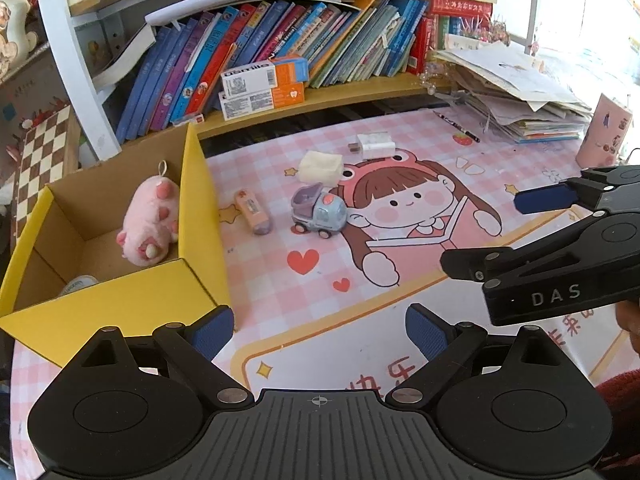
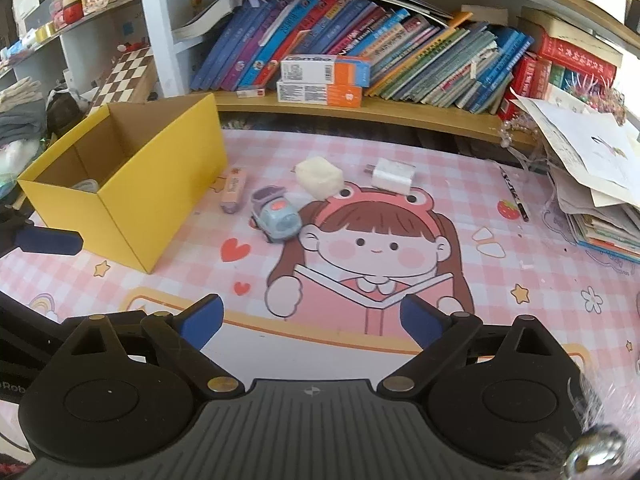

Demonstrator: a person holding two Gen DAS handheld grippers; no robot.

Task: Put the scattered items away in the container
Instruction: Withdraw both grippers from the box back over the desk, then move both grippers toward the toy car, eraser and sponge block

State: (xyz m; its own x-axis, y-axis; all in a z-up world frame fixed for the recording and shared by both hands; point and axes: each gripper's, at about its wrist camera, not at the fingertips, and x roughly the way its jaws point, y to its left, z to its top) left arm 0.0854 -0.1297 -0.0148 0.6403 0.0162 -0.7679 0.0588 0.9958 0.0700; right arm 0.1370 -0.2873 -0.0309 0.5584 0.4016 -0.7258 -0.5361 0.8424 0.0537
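Both my jaws stand spread with nothing between them. Left gripper point(image 1: 319, 330) sits bottom centre of its frame, above the mat point(image 1: 280, 280), its left pad point(image 1: 212, 330) close by the near corner of the yellow box point(image 1: 120, 304). Right gripper point(image 2: 311, 320) is likewise low centre in its view, over the printed girl on the mat.

Box is at left of both frames. Inside: a pink plush point(image 1: 150, 220) lying against the right wall, plus something pale at the bottom near edge point(image 1: 80, 283), too cut off to name.

On the mat, mid-frame, outside the box: an orange-and-lilac stick point(image 1: 252, 211) just beside the box wall, a toy truck point(image 1: 319, 212) near it, a cream block point(image 1: 321, 167) behind, a white charger point(image 1: 376, 145) further up. A pencil point(image 1: 456, 126) lies upper right.

So partly tidied. Likely next is the truck or stick. For the truck, I'd close across its narrow sides, since it may roll; for the stick, grip across its width. Lift clear of the box rim before dropping.
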